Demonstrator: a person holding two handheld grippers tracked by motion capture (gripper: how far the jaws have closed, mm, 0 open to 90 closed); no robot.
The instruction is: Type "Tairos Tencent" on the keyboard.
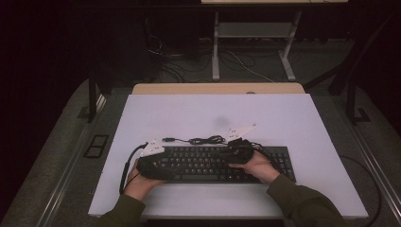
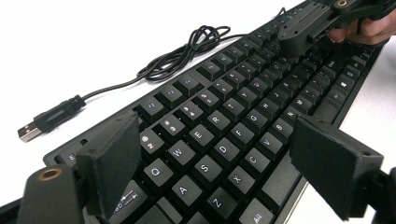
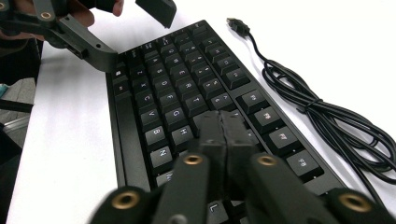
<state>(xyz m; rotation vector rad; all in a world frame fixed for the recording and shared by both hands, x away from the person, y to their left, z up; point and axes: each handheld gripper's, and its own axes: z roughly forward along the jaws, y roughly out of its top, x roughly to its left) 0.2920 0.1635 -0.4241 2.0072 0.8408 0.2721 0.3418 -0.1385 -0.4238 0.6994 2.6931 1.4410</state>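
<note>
Two tools poised over a black keyboard on the white bench.

The keyboard [image 1: 215, 163] is seen lying flat near the front edge of the bench [image 1: 293, 118], its loose cable [image 1: 203, 140] coiled just behind it and ending in a USB plug [image 2: 44, 120]. The left tool [image 2: 215, 168] is held over the keyboard's left end with its jaws spread wide apart and nothing between the pads; the letter keys are seen below the gap. The right tool [image 3: 223, 126] is held over the middle-right keys with its jaws pressed together, tips resting on or just above the key tops; contact cannot be told. Both hands are seen at the keyboard's front edge.
</note>
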